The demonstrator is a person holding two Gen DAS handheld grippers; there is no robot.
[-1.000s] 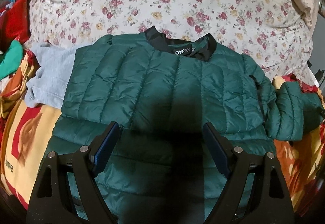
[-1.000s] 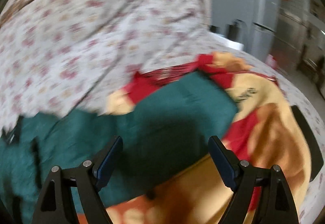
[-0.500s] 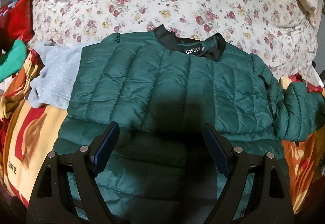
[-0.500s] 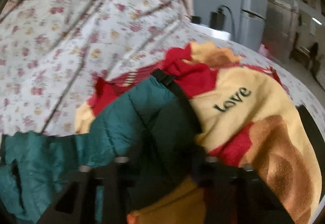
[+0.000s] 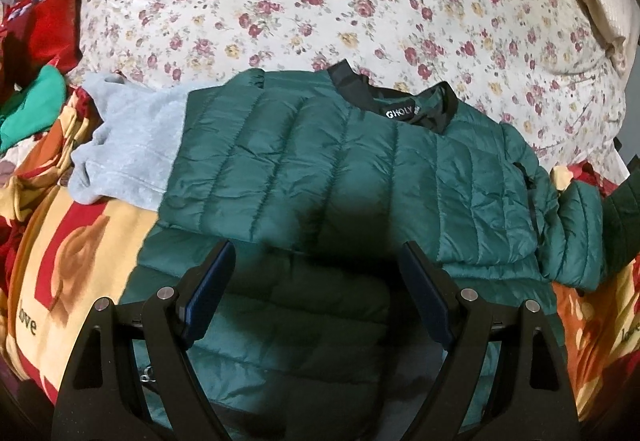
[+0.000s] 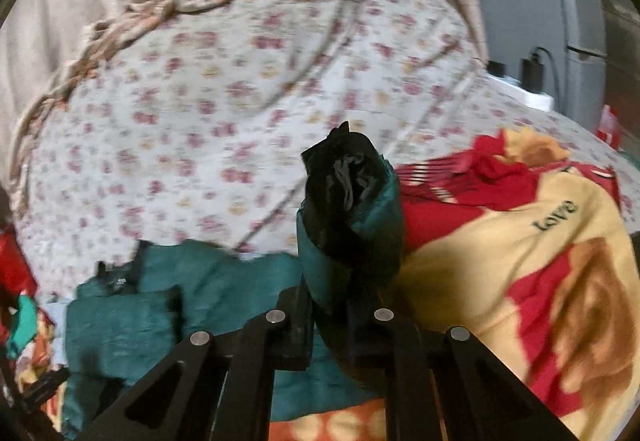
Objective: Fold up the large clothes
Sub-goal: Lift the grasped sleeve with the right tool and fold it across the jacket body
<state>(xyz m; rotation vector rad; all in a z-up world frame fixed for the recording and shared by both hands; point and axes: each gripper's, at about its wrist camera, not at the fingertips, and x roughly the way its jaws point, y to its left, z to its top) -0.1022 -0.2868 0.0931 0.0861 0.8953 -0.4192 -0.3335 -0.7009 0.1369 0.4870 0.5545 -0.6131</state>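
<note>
The right gripper (image 6: 328, 325) has just been closing and now pinches the green quilted puffer jacket's sleeve cuff (image 6: 350, 217), lifted. The left gripper (image 5: 316, 281) hovers wide open, empty, over the green quilted puffer jacket (image 5: 340, 161), spread on a yellow-red fleece blanket (image 5: 80, 249) before floral bedding (image 5: 360, 1).

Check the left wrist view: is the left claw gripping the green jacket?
No, the left claw hangs open above the green jacket, its pads clear of the fabric.

Dim, warm indoor light; left view sharp, a dark shadow on the green jacket (image 5: 340, 177) at lower centre; right view motion-blurred; fisheye corners black.
</note>
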